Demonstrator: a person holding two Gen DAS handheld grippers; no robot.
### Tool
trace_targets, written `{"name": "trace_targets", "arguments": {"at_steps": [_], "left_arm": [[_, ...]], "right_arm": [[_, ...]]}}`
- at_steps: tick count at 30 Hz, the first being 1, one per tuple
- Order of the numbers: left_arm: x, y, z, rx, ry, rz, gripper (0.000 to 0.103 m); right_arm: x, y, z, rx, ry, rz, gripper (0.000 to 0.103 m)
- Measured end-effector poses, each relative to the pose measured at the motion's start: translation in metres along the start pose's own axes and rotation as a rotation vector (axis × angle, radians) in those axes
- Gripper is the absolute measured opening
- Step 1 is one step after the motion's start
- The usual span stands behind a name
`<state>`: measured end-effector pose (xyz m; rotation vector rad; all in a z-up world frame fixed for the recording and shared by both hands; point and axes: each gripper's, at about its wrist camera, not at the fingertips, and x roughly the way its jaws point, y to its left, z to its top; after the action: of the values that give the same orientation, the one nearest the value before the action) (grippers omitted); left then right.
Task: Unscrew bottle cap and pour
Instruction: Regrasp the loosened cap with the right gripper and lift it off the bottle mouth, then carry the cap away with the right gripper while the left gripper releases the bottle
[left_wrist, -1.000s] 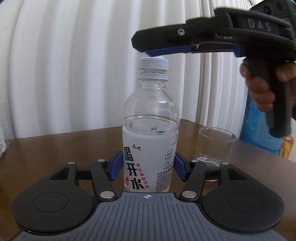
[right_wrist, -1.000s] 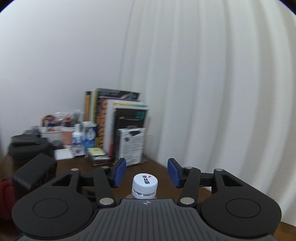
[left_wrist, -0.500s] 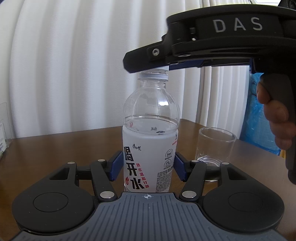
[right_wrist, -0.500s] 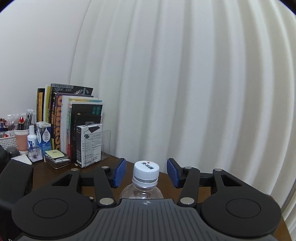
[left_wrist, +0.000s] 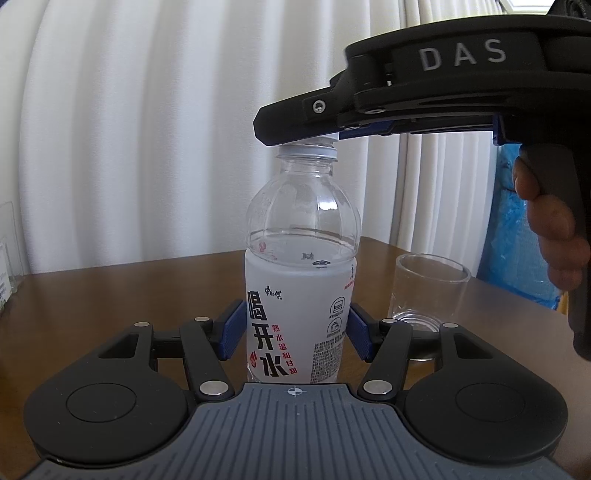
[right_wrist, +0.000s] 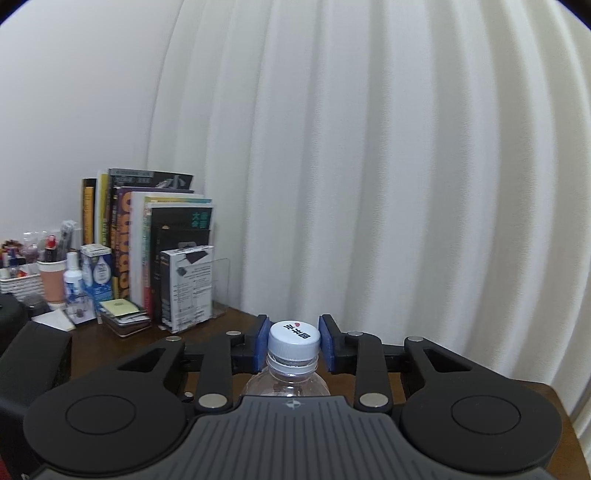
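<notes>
Closing in half a second, our right tool (right_wrist: 294, 343) now pinches the cap (right_wrist: 294, 339) it only straddled before, so twisting can begin. Our left tool (left_wrist: 295, 334) still clamps the bottle (left_wrist: 301, 295) upright on the worktop (left_wrist: 110, 288), glass (left_wrist: 430, 291) just beside.

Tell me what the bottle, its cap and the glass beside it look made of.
Bottle: clear thin plastic, probably PET; moulded ribs, glossy, printed white sleeve. Cap: opaque white plastic, ribbed rim. Glass: clear glass or hard plastic, thick base; cannot tell which.
</notes>
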<state>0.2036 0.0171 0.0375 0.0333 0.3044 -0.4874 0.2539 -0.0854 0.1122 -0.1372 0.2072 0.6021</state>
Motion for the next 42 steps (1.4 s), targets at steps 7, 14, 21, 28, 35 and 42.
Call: {"name": "trace_targets", "arguments": {"at_steps": [7, 14, 21, 28, 35, 42], "left_arm": [[-0.001, -0.001, -0.001, 0.000, 0.001, -0.002, 0.059], [-0.001, -0.002, 0.000, 0.003, 0.002, -0.004, 0.059], [0.000, -0.002, -0.001, 0.003, 0.005, -0.003, 0.059], [0.001, -0.004, -0.001, 0.010, 0.007, -0.004, 0.059], [0.010, 0.014, 0.000, 0.005, 0.011, 0.020, 0.063], [0.008, 0.025, -0.003, -0.023, 0.009, 0.063, 0.089]], "right_arm": [[0.004, -0.039, 0.008, 0.003, 0.032, 0.240, 0.032], [0.009, -0.054, 0.019, -0.104, 0.056, 0.397, 0.032], [0.015, -0.068, 0.027, -0.119, 0.044, 0.496, 0.032], [0.007, -0.078, 0.035, -0.054, 0.000, 0.500, 0.032], [-0.007, -0.060, 0.030, -0.089, 0.030, 0.441, 0.032], [-0.043, -0.047, 0.023, -0.065, 0.040, 0.362, 0.032]]}}
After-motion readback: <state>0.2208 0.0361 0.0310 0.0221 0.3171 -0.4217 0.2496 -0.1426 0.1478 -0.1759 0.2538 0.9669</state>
